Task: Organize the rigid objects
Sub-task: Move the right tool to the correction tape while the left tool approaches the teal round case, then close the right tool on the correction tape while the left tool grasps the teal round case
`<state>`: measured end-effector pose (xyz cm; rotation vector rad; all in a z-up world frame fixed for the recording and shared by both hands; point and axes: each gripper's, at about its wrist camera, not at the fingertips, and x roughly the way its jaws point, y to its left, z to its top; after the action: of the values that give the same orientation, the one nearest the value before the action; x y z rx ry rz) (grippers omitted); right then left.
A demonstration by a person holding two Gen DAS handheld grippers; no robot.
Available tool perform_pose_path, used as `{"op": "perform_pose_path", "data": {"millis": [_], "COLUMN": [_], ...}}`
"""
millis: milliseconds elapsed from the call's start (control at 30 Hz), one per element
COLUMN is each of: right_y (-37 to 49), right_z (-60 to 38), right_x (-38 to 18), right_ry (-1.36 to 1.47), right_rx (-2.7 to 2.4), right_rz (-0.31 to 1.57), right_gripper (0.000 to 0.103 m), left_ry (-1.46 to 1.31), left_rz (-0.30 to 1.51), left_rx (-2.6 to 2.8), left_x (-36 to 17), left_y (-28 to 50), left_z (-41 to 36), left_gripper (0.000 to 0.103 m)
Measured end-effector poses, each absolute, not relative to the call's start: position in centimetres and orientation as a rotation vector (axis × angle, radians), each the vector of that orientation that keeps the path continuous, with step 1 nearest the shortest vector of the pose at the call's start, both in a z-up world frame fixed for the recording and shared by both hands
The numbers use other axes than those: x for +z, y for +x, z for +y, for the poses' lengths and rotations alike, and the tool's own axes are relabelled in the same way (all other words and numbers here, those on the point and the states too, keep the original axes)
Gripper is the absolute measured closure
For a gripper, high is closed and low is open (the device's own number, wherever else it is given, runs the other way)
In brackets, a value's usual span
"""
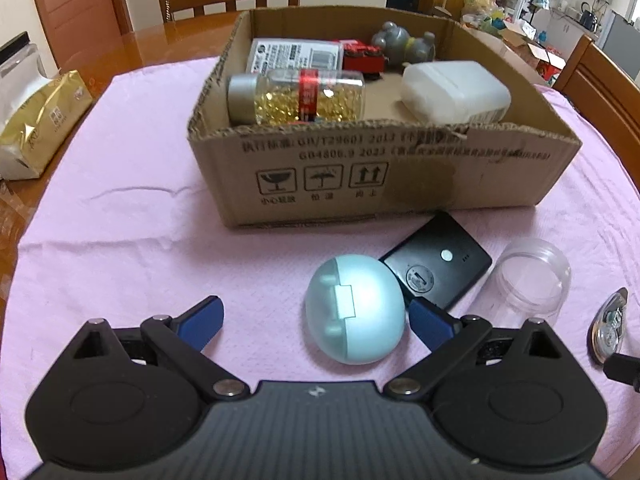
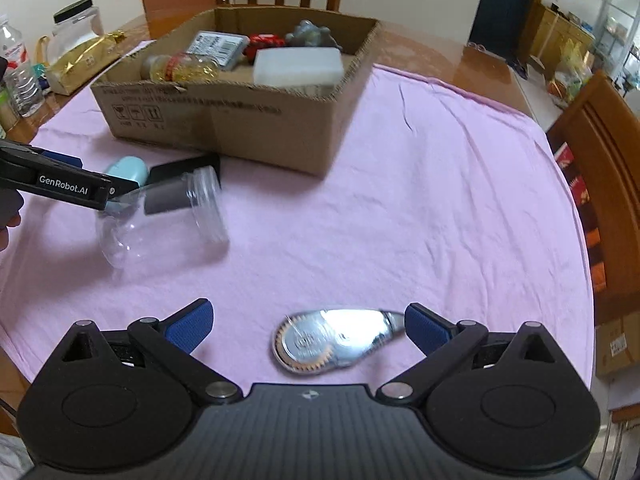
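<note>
the left gripper (image 1: 316, 320) has its jaws apart around the pale blue egg-shaped case (image 1: 354, 308), which lies just ahead, long axis pointing away, nearer the right pad (image 1: 430, 322). the right gripper (image 2: 306, 326), also spread wide, brackets the tape dispenser (image 2: 332, 336) lying crosswise. beyond on the pink cloth (image 1: 120, 220) sit a black device (image 1: 438, 264) and a clear jar (image 1: 534, 276), then the part-filled cardboard box (image 1: 380, 172). chairs stand behind.
</note>
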<state>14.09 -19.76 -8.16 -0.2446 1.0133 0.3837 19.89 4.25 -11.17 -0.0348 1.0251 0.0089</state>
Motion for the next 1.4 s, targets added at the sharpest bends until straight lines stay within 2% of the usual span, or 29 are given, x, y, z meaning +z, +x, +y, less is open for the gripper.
{"op": "perform_pose_path", "data": {"millis": [367,800,1167,1300,1400], "right_y": [13.4,15.5,15.7,15.2,14.9], "right_z": [-22.4,-23.1,-20.7,-20.2,-19.9], "right_x": [-11.3,-11.7,-11.7,-11.7,-11.7], "right_ry": [-0.321,-0.321,-0.302,-0.309,-0.307], "right_rx": [0.408,0.548,0.497,0.513,0.513], "right_rz": [1.056,1.006,1.039,1.04,1.031], "right_gripper": [0.0,0.0,0.0,0.0,0.0], "left_ry": [-0.044,-0.048,-0.05,-0.052,-0.053], "left_rz": [1.037,1.044,1.045,1.033,1.016], "left_rx": [0.022,0.03,0.034,0.03,0.024], "left_x": [-11.5,-11.5,-11.5,-11.4,-11.2], "left_y": [20.1,20.2,20.1,19.9,19.6], "left_z": [4.4,4.2,4.0,3.7,3.7], "left_gripper": [0.004,0.003,0.004,0.009,0.024]}}
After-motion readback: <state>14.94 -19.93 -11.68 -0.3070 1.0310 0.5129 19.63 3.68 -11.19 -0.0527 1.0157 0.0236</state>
